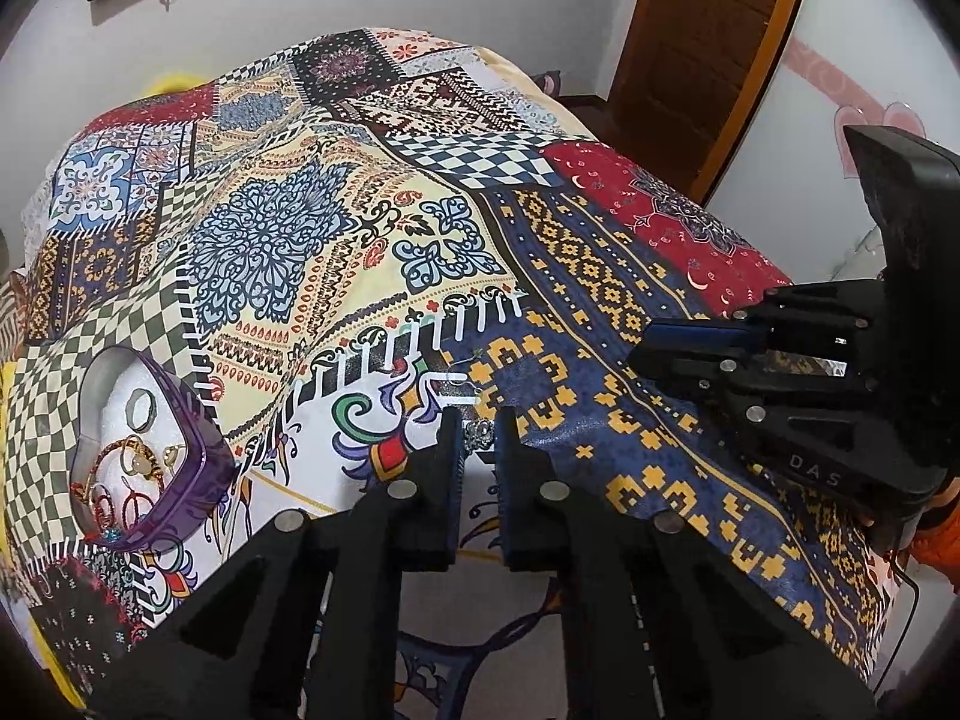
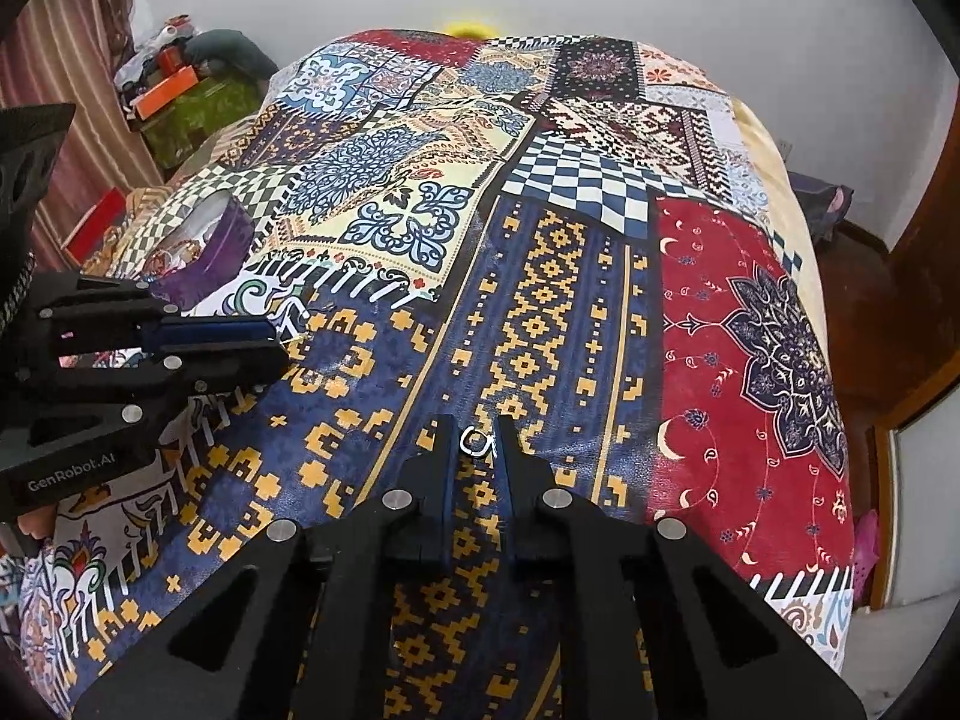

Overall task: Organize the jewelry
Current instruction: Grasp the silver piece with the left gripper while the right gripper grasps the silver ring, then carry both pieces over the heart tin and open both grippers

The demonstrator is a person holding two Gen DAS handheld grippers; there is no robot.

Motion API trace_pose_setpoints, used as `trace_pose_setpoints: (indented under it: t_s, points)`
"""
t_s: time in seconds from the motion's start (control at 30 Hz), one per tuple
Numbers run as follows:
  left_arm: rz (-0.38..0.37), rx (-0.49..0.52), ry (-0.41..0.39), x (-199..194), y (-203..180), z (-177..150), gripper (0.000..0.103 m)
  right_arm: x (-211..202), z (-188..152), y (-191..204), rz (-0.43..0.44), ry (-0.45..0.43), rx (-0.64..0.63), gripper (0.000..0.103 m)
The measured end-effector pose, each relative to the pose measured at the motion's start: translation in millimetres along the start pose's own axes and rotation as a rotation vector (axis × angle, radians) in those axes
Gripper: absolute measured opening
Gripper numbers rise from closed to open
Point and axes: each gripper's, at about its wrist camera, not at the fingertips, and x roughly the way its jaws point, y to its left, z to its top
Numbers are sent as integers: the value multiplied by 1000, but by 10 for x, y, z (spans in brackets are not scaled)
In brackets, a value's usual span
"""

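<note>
box (image 1: 198, 474): purple, far left on the bedspread (image 1: 600, 300); rings and bangles already lie in it
left gripper (image 1: 479, 438): my fingers nearly closed round a small silvery piece (image 1: 480, 433), grip uncertain
right gripper (image 2: 475, 441): part open around a ring (image 2: 476, 441)
left to do: both pieces must reach the box
</note>
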Motion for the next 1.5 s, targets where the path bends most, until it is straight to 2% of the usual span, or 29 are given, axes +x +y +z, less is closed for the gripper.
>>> trace_pose_setpoints:
  t_s: [0.37,0.8,1.17,1.5]
  points:
    - [13,-27,-68,-343,25,-72,8,-255,86,57,0,-43,13,10]
    - [81,-49,-155,-946,231,-248,8,-585,370,475,43,-133,-22,10]
    - [140,-135,-178,-1209,693,-502,8,-376,482,969,116,-118,-71,10]
    - [174,-194,-189,-1240,1098,-605,8,-112,650,1291,168,-88,-116,10]
